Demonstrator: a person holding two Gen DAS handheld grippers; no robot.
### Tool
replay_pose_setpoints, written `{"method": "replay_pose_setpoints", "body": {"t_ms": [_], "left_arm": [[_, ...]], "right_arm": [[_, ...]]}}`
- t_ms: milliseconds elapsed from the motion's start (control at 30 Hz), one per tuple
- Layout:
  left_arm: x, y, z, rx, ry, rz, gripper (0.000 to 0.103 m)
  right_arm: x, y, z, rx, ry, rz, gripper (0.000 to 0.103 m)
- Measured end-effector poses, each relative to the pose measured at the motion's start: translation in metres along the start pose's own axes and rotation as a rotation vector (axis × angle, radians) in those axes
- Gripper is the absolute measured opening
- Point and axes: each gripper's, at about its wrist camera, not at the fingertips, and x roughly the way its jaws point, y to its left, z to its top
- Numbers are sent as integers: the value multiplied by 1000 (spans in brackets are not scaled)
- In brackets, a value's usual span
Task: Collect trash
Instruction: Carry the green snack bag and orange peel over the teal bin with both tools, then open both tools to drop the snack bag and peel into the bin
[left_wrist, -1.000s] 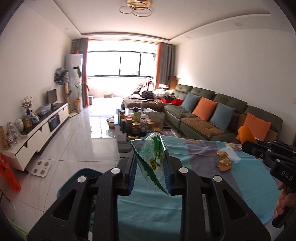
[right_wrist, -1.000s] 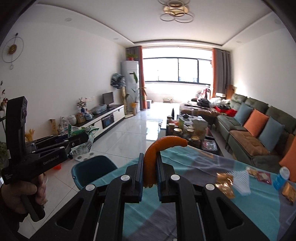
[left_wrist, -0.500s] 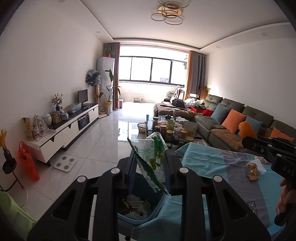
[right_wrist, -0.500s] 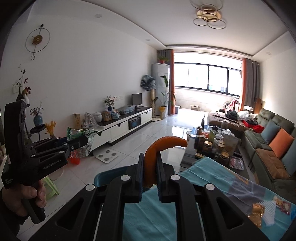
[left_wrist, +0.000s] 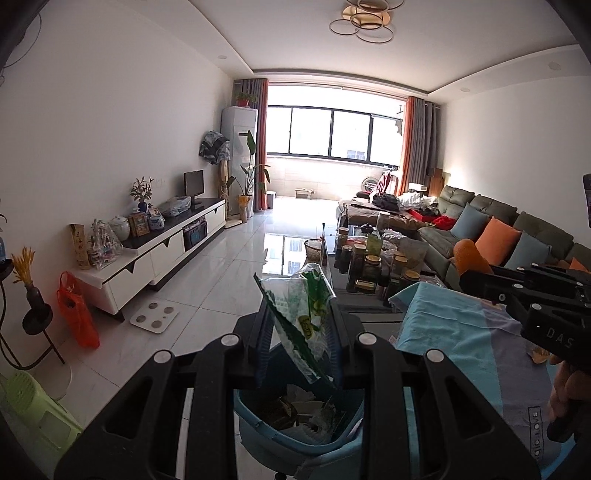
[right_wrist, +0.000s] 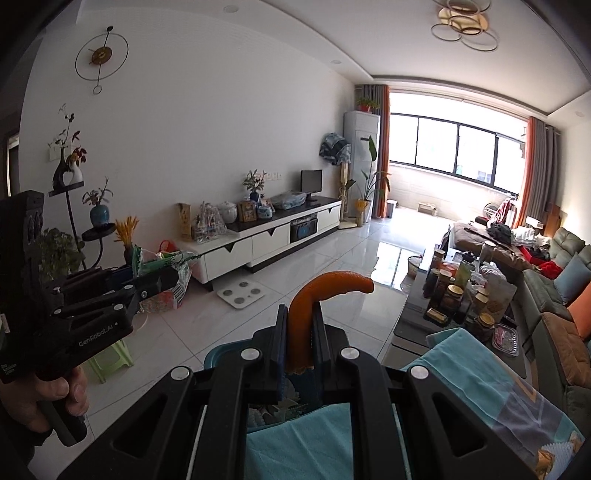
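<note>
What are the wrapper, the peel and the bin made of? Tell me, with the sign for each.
Green-and-white snack wrapper: thin glossy plastic film, judging by its creases and sheen.
Orange peel: fruit rind, matte and curled, with a ragged lower edge; likely citrus.
Blue trash bin: apparently moulded plastic, with a smooth, even rim.
The left gripper and right gripper each clamp one piece.

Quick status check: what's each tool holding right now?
Left tool shut on green wrapper, over blue bin. Right tool shut on orange peel. Nothing blocking.
</note>
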Motion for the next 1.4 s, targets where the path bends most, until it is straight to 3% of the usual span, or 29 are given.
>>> {"method": "replay_pose_setpoints", "body": {"t_ms": [300,600,933,1200,1400], "left_arm": [[69,-19,-29,1,108,6,26],[140,-11,-73,-37,236,17,26],[221,-8,-129,-78,407,-10,28],[269,-18,-160,-82,516,-14,28],[286,-26,-168,-84,557,-6,31]], "right_arm": [[61,6,-2,-38,107,50,10],[126,22,-15,-49,246,101,10],[193,19,-45,-3,446,121,11],[225,21,-71,13,585,123,11],[235,22,-81,5,621,116,11]]}}
